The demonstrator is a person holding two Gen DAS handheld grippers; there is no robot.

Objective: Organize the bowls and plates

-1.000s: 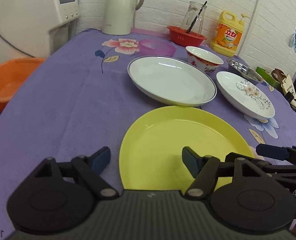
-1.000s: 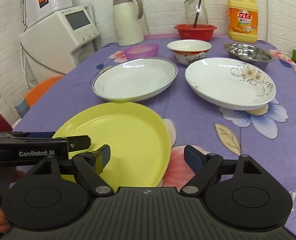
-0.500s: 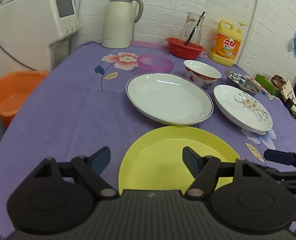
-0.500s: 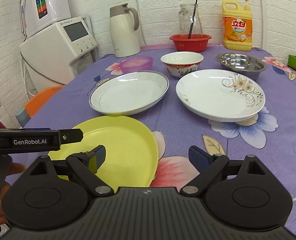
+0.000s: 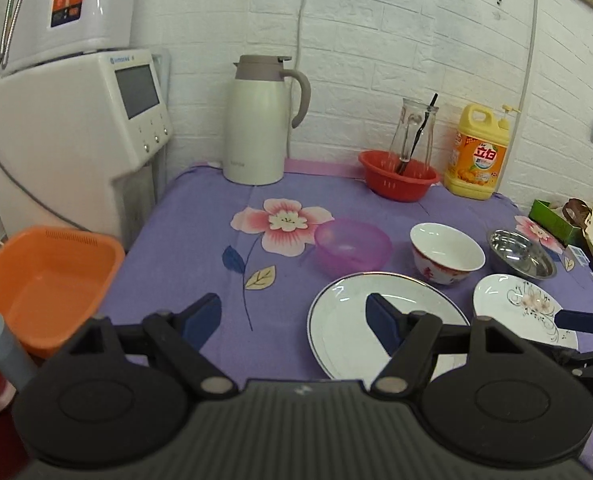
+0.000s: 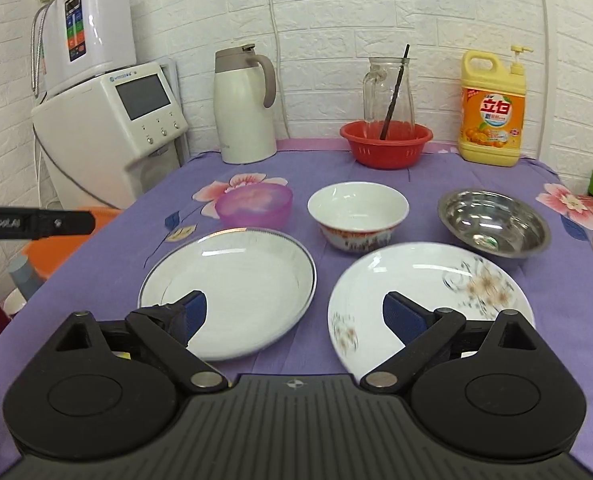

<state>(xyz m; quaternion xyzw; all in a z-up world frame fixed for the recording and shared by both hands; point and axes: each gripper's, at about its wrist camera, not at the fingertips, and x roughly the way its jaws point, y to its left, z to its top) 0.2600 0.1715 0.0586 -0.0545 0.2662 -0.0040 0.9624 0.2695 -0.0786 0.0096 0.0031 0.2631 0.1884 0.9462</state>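
Hovering with jaws open and empty, both grippers face the rimmed white plate (image 6: pixel 232 280): slick, breakable china, best pinched at its near rim.

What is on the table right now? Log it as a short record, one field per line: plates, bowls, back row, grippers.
plates: blue-rimmed white plate on the left, floral white plate on the right, side by side, apart
bowls: purple bowl, red-patterned white bowl, steel bowl, in a row behind the plates
back row: thermos jug, red basket with a glass jar in it, yellow detergent bottle
grippers: left gripper and right gripper both open, empty
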